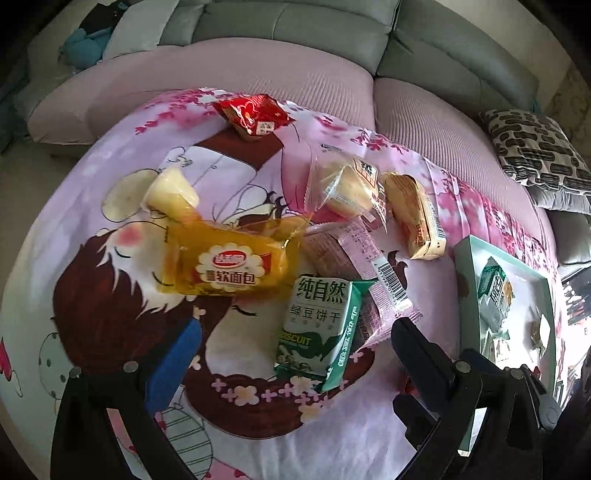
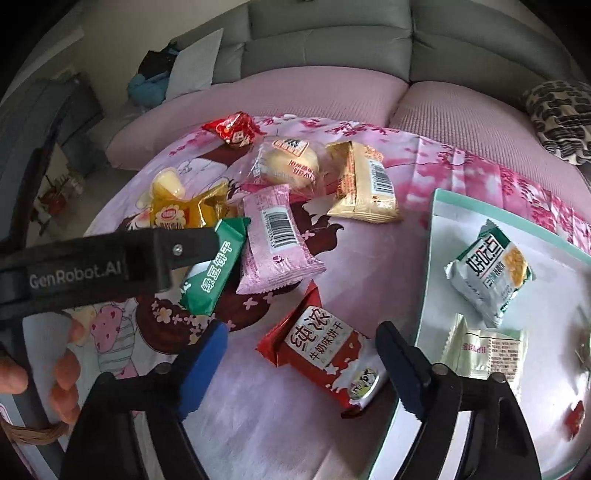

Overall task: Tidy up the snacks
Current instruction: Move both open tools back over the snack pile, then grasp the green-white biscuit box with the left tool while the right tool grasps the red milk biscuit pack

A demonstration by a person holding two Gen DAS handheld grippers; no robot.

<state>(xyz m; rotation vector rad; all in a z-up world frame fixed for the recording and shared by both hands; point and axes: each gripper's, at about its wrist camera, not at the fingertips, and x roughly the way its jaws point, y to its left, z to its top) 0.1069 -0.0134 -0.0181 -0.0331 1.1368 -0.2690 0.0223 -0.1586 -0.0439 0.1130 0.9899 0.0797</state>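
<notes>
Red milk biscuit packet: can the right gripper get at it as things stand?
Probably yes. The red milk biscuit packet lies flat on the cloth between the fingers of the open right gripper, nothing on top; the tray edge sits close beside it.

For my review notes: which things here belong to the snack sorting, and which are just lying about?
Belongs to the job:
green biscuit pack
red biscuit pack
pink pack
yellow bread pack
tray
left gripper
right gripper

Lying about:
patterned cushion
sofa
</notes>
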